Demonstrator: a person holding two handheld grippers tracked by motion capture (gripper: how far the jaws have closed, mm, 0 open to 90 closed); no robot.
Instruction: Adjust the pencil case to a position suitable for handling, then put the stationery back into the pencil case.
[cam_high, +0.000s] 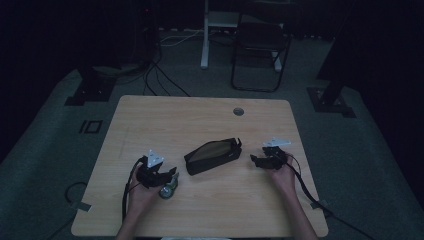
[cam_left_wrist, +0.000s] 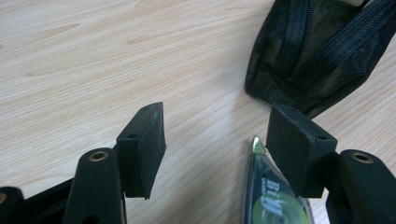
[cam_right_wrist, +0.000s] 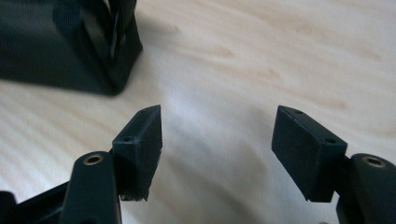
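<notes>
The correction tape lies just inside the left claw, touching its right pad, unclamped; the right claw is released, pouch between both.

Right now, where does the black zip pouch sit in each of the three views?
High view: black zip pouch lies mid-table, between both grippers.
Left gripper view: top right corner, beyond the correction tape.
Right gripper view: top left corner, blurred.
Shared landmark: the light wooden table under it.

A dim lab: bare wooden table, floor cables, stand bases, carpet.
</notes>
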